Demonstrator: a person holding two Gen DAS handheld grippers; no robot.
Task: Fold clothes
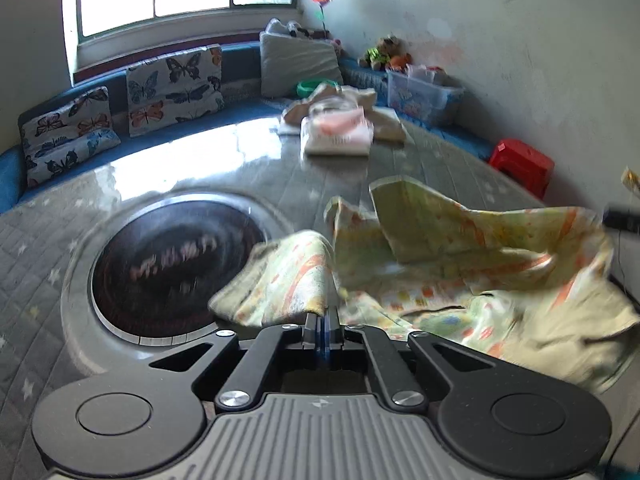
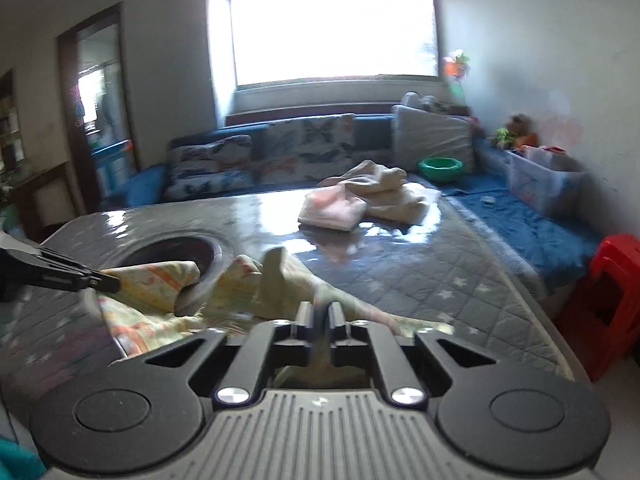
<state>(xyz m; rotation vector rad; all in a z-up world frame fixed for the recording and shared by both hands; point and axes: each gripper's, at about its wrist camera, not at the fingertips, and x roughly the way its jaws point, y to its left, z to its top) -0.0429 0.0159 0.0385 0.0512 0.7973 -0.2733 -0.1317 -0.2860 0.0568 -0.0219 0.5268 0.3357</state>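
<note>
Glossy quilted table (image 1: 440,160) bears crumpled printed garment (image 1: 460,264), pinched by both tools.

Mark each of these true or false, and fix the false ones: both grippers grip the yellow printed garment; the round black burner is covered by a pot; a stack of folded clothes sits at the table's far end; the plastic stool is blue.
1. Both the left gripper and the right gripper grip the yellow printed garment. True.
2. A pot covers the round black burner. False: no pot; only a corner of the garment overlaps it.
3. The folded clothes sit at the far end of the table. True.
4. The stool is blue. False: it is red.
</note>
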